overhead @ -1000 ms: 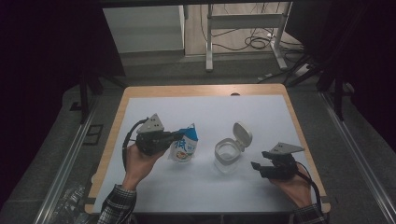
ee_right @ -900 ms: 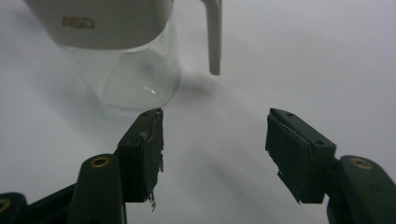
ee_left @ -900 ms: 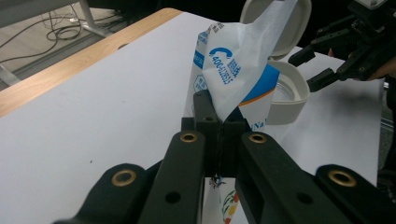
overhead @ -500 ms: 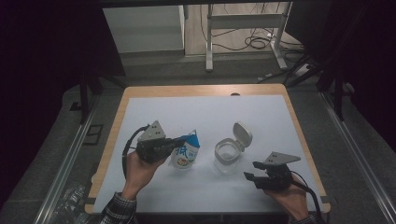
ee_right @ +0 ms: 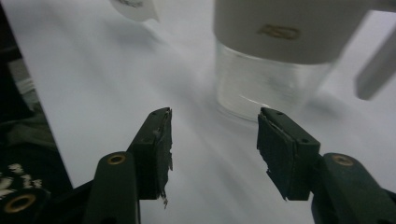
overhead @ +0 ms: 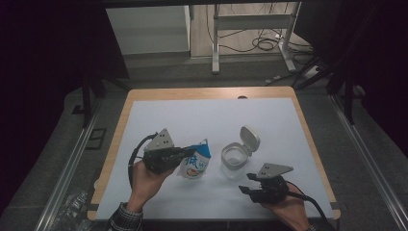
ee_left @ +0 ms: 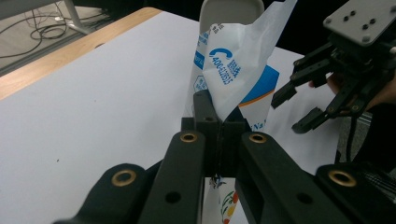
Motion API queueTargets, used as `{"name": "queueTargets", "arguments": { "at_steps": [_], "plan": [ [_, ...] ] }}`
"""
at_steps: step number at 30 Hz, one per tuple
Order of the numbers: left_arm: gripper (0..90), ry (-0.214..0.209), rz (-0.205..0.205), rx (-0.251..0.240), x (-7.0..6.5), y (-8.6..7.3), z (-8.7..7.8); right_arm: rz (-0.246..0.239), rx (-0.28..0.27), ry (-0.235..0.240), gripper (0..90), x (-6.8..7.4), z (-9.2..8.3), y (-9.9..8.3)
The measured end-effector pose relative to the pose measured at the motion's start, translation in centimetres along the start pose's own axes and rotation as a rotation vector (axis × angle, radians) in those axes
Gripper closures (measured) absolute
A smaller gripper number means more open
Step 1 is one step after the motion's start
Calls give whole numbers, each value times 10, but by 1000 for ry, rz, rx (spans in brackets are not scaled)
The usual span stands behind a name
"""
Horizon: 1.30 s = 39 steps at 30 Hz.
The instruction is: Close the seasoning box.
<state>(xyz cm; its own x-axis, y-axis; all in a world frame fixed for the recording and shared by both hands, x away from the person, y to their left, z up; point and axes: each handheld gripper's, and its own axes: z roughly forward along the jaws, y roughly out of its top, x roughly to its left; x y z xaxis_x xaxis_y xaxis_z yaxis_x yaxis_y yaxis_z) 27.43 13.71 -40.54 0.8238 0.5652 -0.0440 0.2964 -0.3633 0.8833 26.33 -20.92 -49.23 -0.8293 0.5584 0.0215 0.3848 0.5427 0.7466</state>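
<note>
The left tool point(overhead: 185, 152) is clamped on the top edge of the white printed pouch point(overhead: 196, 163), lifted just above the bench point(overhead: 192, 120). The right tool point(overhead: 246, 185), jaws apart and just closing with nothing between, sits near the clear jar point(overhead: 234, 161), whose lid seems flipped open.
</note>
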Motion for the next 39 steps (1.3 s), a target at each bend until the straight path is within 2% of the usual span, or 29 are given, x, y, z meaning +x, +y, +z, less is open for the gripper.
{"name": "queueTargets", "arguments": {
  "at_steps": [3,10,19,27,30,32,39],
  "plan": [
    [900,-2,2,-1,-2,3,0,10,-3,35,474,2,4,2],
    [900,-12,0,1,-4,5,3,-9,14,66,505,9,13,5],
    [900,-24,-4,0,-5,8,5,-54,6,52,513,17,21,11],
    [900,-31,-8,1,-8,12,4,-86,6,64,513,27,31,14],
    [900,-36,-8,5,-9,14,5,-80,6,73,513,31,35,16],
    [900,-38,-5,7,-11,16,4,-96,5,65,513,34,38,18],
    [900,-47,-3,8,-15,23,3,-94,-12,56,513,40,46,24]
  ]
}}
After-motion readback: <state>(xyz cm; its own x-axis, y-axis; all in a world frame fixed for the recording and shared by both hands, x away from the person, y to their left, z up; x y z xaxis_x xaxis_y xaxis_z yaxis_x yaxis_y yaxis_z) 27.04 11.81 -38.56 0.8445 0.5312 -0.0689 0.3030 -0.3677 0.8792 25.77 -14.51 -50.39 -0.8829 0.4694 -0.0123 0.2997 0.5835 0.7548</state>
